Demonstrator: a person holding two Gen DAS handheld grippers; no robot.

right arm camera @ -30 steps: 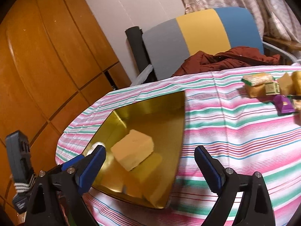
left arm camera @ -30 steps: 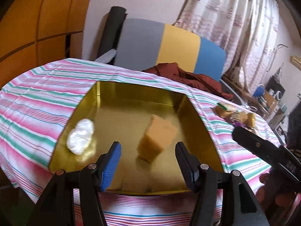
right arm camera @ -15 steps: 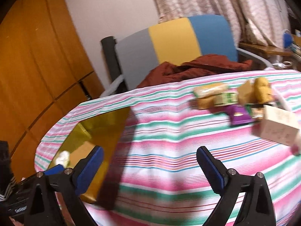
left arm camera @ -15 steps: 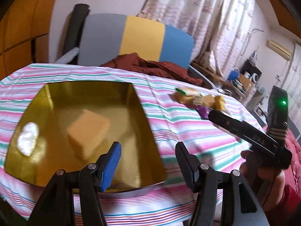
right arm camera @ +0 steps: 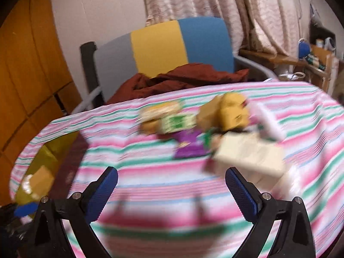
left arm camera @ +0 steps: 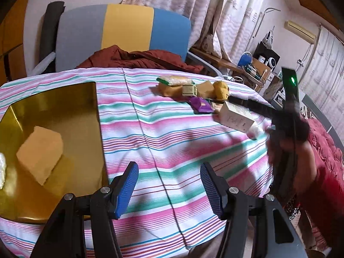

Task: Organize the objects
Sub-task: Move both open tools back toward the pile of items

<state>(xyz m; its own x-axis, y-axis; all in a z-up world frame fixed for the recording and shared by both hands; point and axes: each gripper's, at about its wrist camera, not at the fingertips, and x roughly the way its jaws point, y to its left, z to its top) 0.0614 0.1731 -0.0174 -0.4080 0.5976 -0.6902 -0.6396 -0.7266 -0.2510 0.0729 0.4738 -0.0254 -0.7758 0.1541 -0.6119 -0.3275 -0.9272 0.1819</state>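
Observation:
A gold tray (left arm camera: pixel 64 99) lies at the left of the striped table and holds a tan block (left arm camera: pixel 40 150) and a white packet (left arm camera: pixel 1 169). A cluster of small packets (left arm camera: pixel 189 88), a purple packet (left arm camera: pixel 201 105) and a cream box (left arm camera: pixel 235 117) lie at the far right. My left gripper (left arm camera: pixel 168 185) is open and empty over the cloth beside the tray. My right gripper (right arm camera: pixel 171 191) is open and empty, in front of the cream box (right arm camera: pixel 249 154) and purple packet (right arm camera: pixel 189 146). The tray (right arm camera: pixel 40 161) shows at the left in the right wrist view.
A grey, yellow and blue chair (left arm camera: pixel 120 30) with a dark red cloth (left arm camera: pixel 137 58) stands behind the table. Curtains and a cluttered desk (left arm camera: pixel 253 66) are at the back right. Wooden panels (right arm camera: pixel 28 68) are at the left. The right wrist view is blurred.
Both grippers have swung right, away from the tray and toward the packet cluster. The tan block stays in the tray. Both stay open.

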